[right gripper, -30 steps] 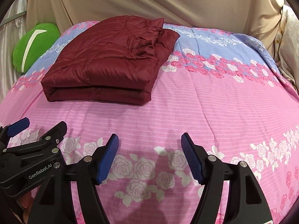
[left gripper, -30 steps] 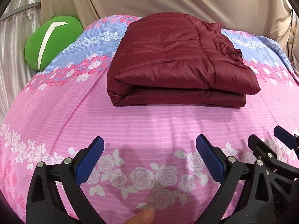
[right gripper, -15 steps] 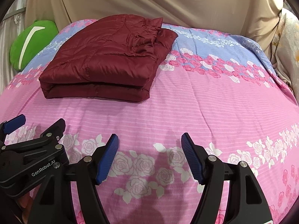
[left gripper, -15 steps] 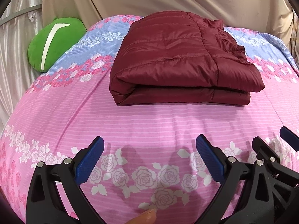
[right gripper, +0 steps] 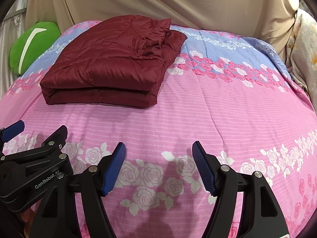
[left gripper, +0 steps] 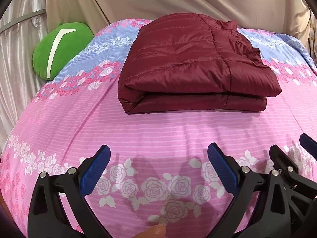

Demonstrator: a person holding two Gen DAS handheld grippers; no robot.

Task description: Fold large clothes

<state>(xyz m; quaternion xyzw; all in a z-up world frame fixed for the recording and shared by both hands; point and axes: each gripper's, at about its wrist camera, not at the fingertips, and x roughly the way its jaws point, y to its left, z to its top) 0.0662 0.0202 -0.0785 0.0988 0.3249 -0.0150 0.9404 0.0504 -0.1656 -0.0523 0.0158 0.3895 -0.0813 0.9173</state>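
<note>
A dark red quilted jacket (left gripper: 190,67) lies folded in a thick rectangle on the pink floral bed cover (left gripper: 138,130). It also shows in the right wrist view (right gripper: 111,67), at the back left. My left gripper (left gripper: 158,158) is open and empty, low over the cover, well short of the jacket's near edge. My right gripper (right gripper: 158,154) is open and empty, to the right of the left one, also short of the jacket. Each gripper shows at the edge of the other's view.
A green cushion (left gripper: 59,49) rests at the bed's back left, against a pale curtain (left gripper: 15,39). A beige drape (right gripper: 178,4) hangs behind the bed. Floral fabric (right gripper: 305,45) hangs at the right. The bed cover (right gripper: 227,109) stretches to the right of the jacket.
Both grippers have drawn back and lifted slightly, so the jacket sits a little farther off. Both stay open. The jacket has not moved.
</note>
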